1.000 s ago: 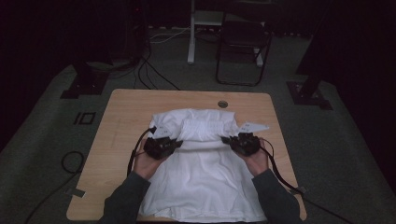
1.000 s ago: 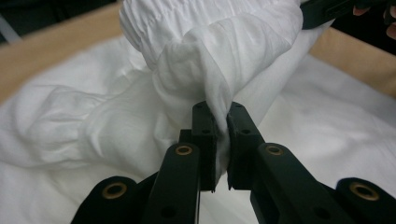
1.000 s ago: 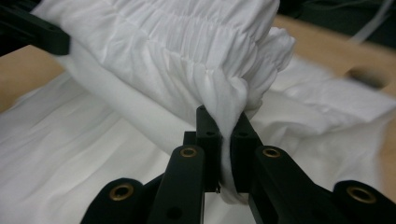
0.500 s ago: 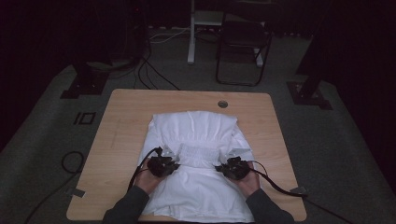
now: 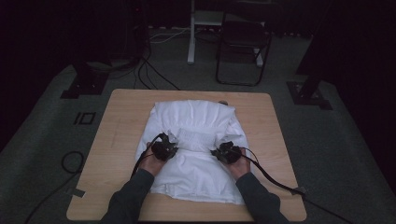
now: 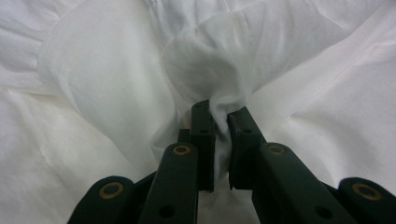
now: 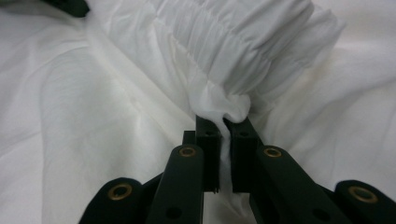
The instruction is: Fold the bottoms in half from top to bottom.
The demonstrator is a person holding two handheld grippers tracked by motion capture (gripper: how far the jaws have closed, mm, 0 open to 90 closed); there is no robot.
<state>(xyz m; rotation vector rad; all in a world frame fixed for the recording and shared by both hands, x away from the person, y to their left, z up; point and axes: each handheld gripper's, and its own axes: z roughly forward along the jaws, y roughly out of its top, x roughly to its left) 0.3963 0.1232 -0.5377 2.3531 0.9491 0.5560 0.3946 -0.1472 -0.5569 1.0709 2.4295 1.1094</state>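
Observation:
A white garment (image 5: 196, 140) lies spread on the wooden table (image 5: 116, 130), folded over at its middle. My left gripper (image 5: 164, 150) rests on its left part, jaws shut on a bunched fold of the white cloth (image 6: 205, 74). My right gripper (image 5: 227, 152) sits on the right part, jaws shut on a gathered, ribbed edge of the same cloth (image 7: 243, 51). In the left gripper view the left gripper (image 6: 220, 122) pinches the fabric between its pads. In the right gripper view the right gripper (image 7: 224, 126) does the same. A ribbed band (image 5: 198, 137) runs between the two grippers.
Both forearms in dark sleeves (image 5: 130, 198) come in from the table's near edge. Cables (image 5: 271, 175) trail from the grippers across the right side of the table. A chair (image 5: 243, 46) and stand bases (image 5: 84, 81) sit on the floor beyond the table.
Both grippers have moved toward the near edge and down with the cloth edge in them, folding the far part of the garment over onto the rest.

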